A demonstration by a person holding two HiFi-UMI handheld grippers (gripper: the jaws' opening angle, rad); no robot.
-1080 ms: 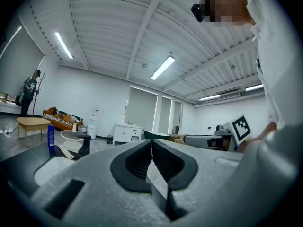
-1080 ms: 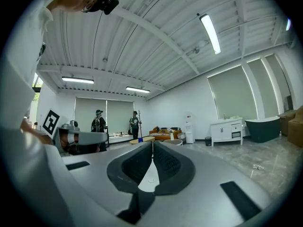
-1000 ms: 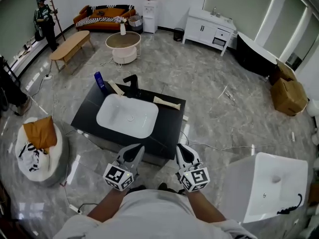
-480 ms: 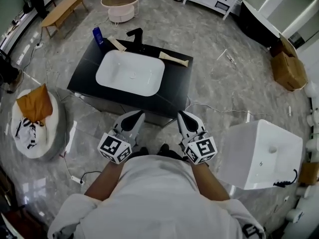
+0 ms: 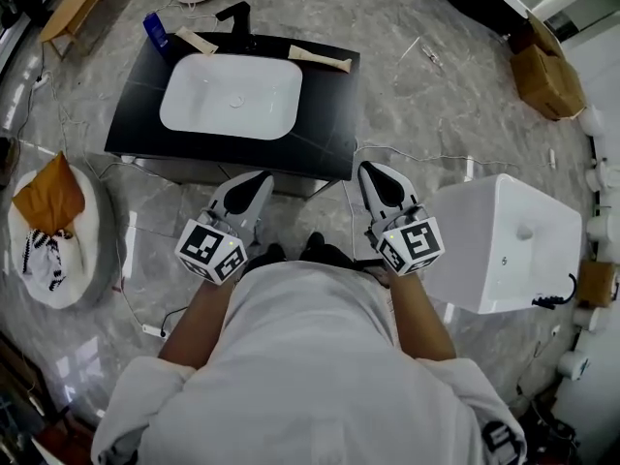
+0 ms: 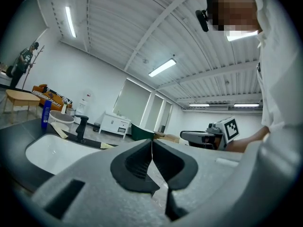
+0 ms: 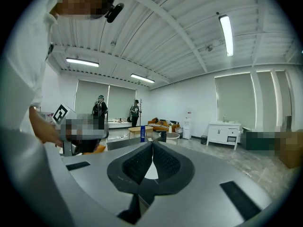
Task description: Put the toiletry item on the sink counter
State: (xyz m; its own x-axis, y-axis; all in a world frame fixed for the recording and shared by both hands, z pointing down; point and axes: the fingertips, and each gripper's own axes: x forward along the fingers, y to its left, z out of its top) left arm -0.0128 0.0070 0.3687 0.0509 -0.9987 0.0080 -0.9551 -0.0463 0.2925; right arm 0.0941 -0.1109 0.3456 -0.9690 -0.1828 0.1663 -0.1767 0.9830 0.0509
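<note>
The black sink counter [image 5: 329, 129] with its white basin [image 5: 231, 95] lies ahead of me in the head view. At its back edge stand a blue bottle [image 5: 155, 27] and a black faucet [image 5: 237, 15]. Two beige tubes lie there, one left of the faucet [image 5: 194, 41] and one right of it [image 5: 320, 58]. My left gripper [image 5: 260, 178] and right gripper [image 5: 374, 170] hover just short of the counter's near edge, both shut with nothing in them. The left gripper view shows the jaws [image 6: 151, 143] closed, with the blue bottle [image 6: 45, 115] and faucet [image 6: 81, 126] beyond. The right gripper [image 7: 152, 148] is closed too.
A white boxy unit [image 5: 504, 245] stands close on my right. A white beanbag with an orange cloth [image 5: 53, 221] sits at the left. Cables [image 5: 417, 153] run across the marble floor. A cardboard box [image 5: 542, 71] is at the far right. Two people stand far off in the right gripper view [image 7: 100, 109].
The counter has shifted up and nearer in the head view as I stepped toward it and looked further down. Both grippers stayed shut and side by side.
</note>
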